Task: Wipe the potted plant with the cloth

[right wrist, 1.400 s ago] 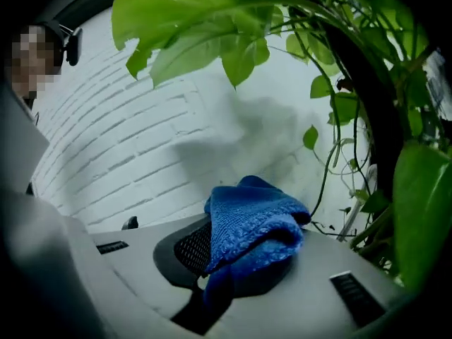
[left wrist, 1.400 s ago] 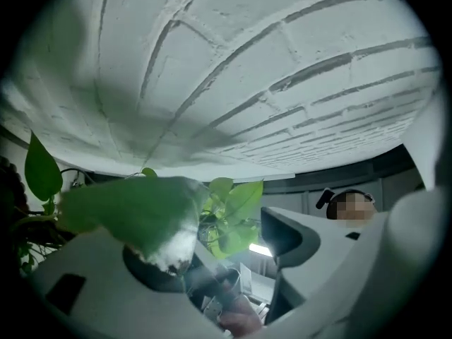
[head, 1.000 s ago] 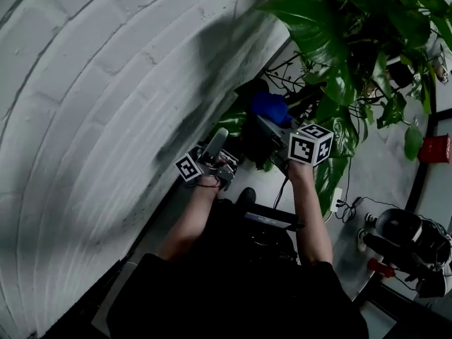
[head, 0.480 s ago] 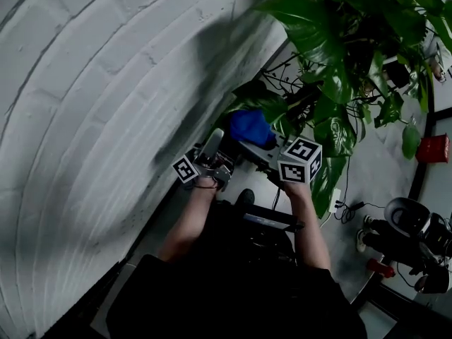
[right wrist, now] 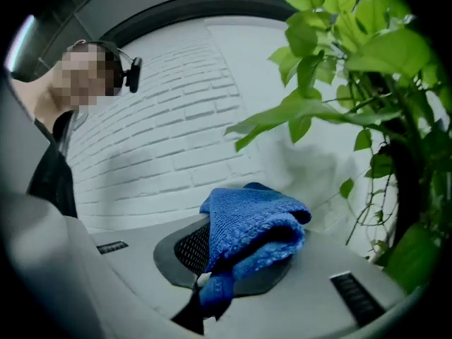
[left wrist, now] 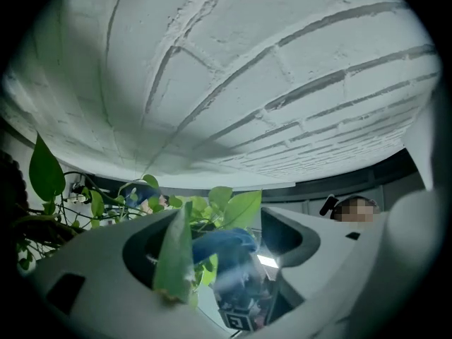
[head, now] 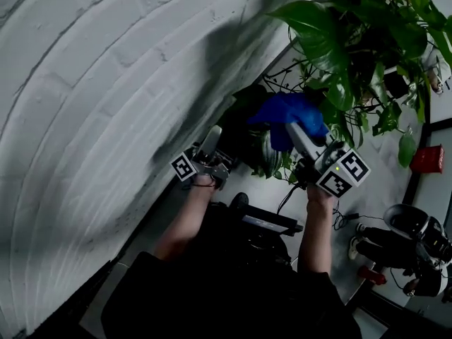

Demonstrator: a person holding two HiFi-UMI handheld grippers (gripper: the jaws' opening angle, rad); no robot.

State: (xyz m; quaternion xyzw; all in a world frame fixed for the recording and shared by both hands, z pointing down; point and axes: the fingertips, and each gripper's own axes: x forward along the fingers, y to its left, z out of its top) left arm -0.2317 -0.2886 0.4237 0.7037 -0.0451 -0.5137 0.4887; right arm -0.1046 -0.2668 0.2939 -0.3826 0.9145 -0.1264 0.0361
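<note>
Room: white painted brick wall [head: 106,83] on the left, grey floor [head: 385,182] on the right; no tabletop in view.

Count:
- One potted plant with broad green leaves [head: 318,34], at the far right by the wall. Its pot cannot be made out.
- One blue knitted cloth [head: 286,111], bunched, raised among the lower leaves just left of the plant's middle.
- One small red container [head: 429,159] on the floor at the right edge.
- Two hand-held grippers.

Right hand-held gripper [head: 296,129]: jaws closed tight on a fold of the cloth, most of which bulges beyond the pads.

Left hand-held gripper [head: 213,136]: near the wall, tilted upward, jaws wide apart. One narrow green leaf [left wrist: 175,260] stands against its left jaw, unclamped.
</note>
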